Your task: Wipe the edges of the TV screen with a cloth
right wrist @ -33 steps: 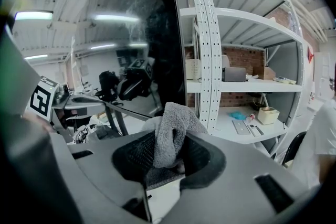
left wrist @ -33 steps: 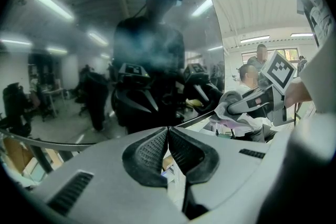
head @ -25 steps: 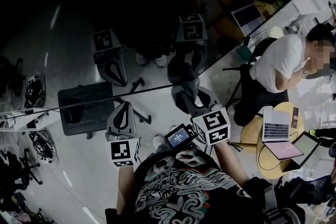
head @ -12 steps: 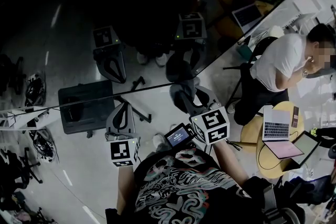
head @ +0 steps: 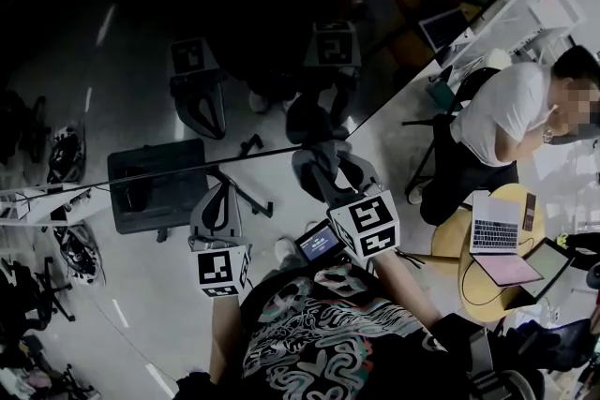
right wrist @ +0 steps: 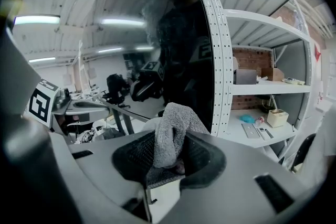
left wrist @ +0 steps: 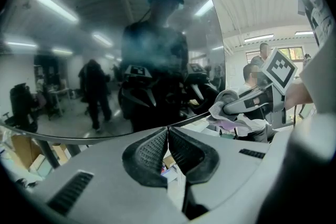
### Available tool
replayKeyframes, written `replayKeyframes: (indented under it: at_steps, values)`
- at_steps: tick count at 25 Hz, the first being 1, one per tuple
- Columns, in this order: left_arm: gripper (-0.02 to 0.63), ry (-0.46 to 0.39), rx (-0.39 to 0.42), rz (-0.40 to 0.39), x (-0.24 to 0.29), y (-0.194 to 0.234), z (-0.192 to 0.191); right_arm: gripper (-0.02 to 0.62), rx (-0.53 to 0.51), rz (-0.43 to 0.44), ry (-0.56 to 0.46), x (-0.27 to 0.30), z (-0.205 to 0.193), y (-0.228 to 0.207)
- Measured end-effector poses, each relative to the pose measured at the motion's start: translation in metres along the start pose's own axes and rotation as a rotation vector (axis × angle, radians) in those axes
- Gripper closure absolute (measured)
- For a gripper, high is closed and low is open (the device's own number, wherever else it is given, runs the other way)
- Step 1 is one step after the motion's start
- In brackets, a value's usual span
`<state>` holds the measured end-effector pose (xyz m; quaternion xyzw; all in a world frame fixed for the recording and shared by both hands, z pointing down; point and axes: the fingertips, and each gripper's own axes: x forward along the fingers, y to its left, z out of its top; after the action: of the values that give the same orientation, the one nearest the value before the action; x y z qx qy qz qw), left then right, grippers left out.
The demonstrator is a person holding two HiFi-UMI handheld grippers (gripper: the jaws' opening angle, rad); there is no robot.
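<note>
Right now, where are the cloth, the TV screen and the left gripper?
cloth (right wrist: 170,128), right gripper view, fold above the jaws
TV screen (right wrist: 185,44), right gripper view, dark glass
left gripper (left wrist: 168,131), left gripper view, shut jaw tips

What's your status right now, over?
Left gripper jaws shut, empty. Right gripper jaws shut on the grey cloth, at the TV screen edge. Nothing seen blocking the edge.
</note>
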<state>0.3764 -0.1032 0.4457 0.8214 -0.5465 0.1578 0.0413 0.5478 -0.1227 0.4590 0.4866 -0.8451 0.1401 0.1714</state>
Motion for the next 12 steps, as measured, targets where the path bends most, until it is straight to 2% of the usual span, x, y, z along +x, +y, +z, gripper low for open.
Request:
replayKeyframes:
  at_steps: [12]
  values:
    - [0.588, 0.003, -0.021, 0.066, -0.016, 0.001, -0.004, 0.460, 0.005, 0.054, -0.010, -0.001, -0.002, 0.007]
